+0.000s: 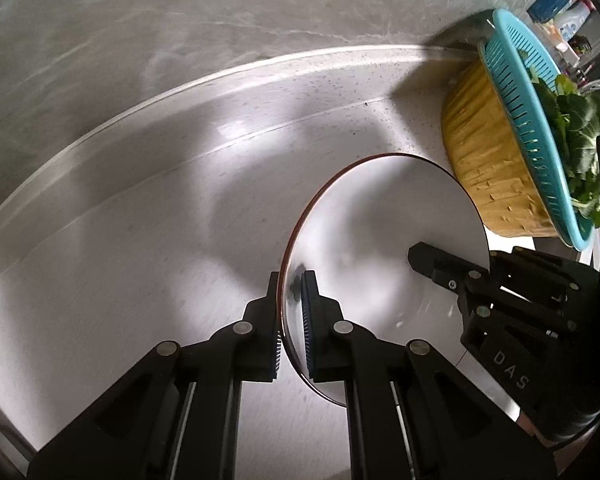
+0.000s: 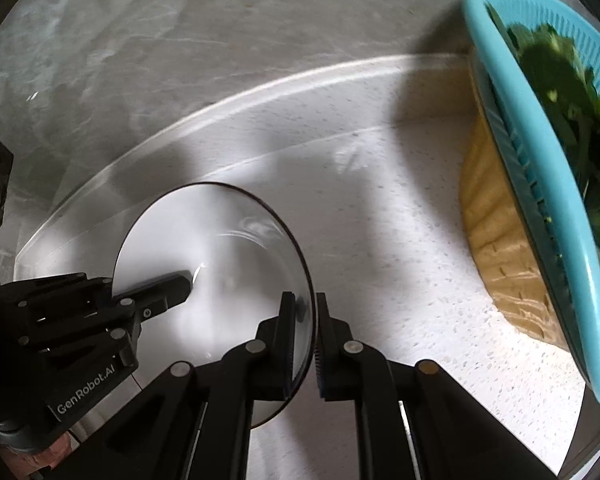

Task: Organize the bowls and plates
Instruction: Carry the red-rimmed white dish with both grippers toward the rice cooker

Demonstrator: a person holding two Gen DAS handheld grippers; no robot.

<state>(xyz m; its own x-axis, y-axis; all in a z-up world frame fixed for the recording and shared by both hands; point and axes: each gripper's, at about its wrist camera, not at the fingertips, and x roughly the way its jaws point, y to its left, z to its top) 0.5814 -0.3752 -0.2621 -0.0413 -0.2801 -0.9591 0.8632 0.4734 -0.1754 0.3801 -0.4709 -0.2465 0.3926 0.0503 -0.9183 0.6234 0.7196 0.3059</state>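
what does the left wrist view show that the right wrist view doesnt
Only the left wrist view: boxes and clutter beyond the basket, and the left gripper clamping the bowl's rim. Only the right wrist view: the right gripper clamping the opposite rim. Both: the white bowl, the teal colander of greens on a yellow basket, and the pale counter.
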